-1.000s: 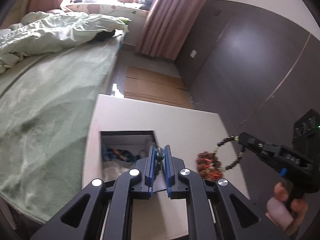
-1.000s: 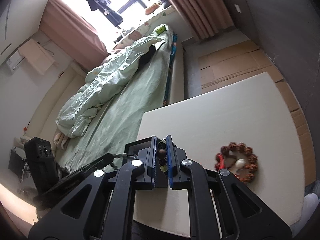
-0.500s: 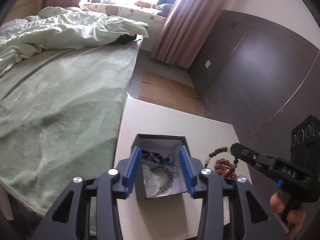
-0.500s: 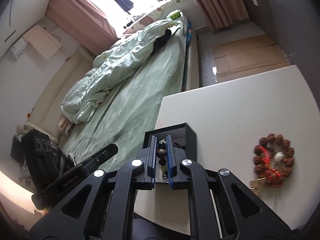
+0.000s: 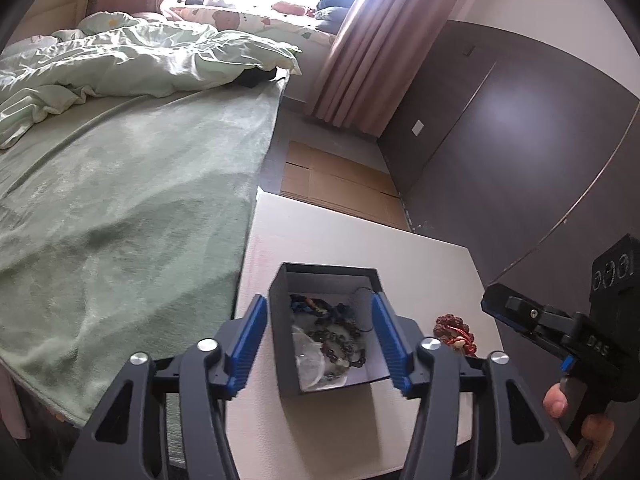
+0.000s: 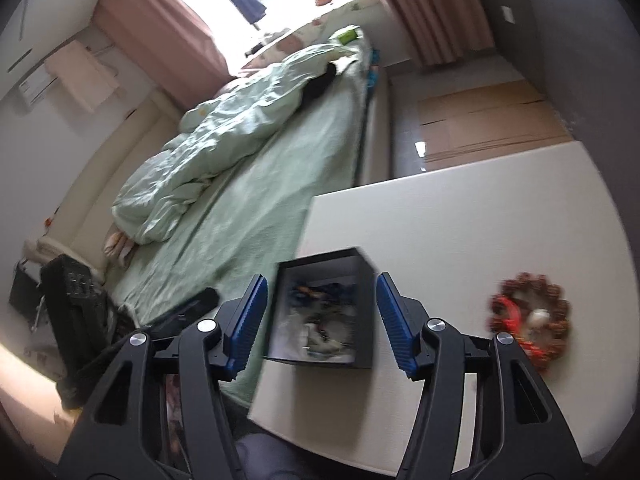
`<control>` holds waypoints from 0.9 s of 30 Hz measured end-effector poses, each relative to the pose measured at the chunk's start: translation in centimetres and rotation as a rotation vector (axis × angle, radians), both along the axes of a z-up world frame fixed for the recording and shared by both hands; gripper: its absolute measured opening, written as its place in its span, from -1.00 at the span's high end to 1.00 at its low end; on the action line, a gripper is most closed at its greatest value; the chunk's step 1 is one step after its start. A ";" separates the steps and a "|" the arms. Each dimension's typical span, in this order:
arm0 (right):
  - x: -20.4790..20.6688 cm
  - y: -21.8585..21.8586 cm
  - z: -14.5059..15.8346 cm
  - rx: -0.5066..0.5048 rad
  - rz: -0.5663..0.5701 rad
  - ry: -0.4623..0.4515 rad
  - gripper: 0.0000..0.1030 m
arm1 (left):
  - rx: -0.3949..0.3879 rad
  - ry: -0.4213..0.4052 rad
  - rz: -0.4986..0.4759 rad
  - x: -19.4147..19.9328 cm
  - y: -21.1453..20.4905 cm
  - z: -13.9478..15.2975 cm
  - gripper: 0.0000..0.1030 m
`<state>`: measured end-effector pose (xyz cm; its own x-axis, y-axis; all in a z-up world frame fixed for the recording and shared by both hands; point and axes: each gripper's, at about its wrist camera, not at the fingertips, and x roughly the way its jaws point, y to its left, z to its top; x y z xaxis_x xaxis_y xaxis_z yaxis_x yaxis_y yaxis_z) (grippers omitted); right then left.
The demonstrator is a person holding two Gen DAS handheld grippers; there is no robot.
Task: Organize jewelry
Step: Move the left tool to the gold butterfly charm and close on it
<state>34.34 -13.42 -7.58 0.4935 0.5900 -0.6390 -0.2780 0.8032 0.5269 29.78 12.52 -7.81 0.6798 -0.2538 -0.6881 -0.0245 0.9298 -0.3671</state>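
A dark open-topped jewelry box (image 5: pixel 285 368) stands on the white table (image 5: pixel 360 236) and holds a tangle of bead bracelets and chains (image 5: pixel 334 332). My left gripper (image 5: pixel 320 344) is open with its blue pads on either side of the box. My right gripper (image 6: pixel 320 320) is also open and empty above the same box (image 6: pixel 364 312); it shows from the side in the left wrist view (image 5: pixel 516 312). A red-brown bead bracelet with a red tassel (image 6: pixel 528 320) lies on the table right of the box, also seen in the left wrist view (image 5: pixel 454 330).
A bed with a green blanket (image 5: pixel 120 208) runs along the table's left edge. A dark wardrobe wall (image 5: pixel 520 140) stands to the right. Flattened cardboard (image 5: pixel 336 188) lies on the floor beyond the table. A person's hand (image 5: pixel 576 412) holds the right gripper's handle.
My left gripper opened a second ago. My right gripper, shut on a dark bead bracelet half a second ago, is now open and the bracelet is gone from it.
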 end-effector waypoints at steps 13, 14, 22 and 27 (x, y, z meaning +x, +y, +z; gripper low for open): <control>-0.7 -8.2 -2.0 -0.020 -0.121 0.054 -0.11 | 0.021 -0.017 -0.133 0.9 -7.0 0.4 -0.05; -0.8 -8.9 -2.2 -0.026 -0.136 0.057 -0.11 | 0.023 -0.017 -0.147 0.9 -7.8 0.5 -0.05; -1.1 -12.6 -4.0 -0.027 -0.206 0.104 -0.11 | 0.033 -0.011 -0.237 1.0 -12.4 -0.1 -0.05; -1.4 -14.3 -5.2 -0.031 -0.251 0.127 -0.11 | 0.039 0.005 -0.284 0.8 -14.8 -1.0 -0.05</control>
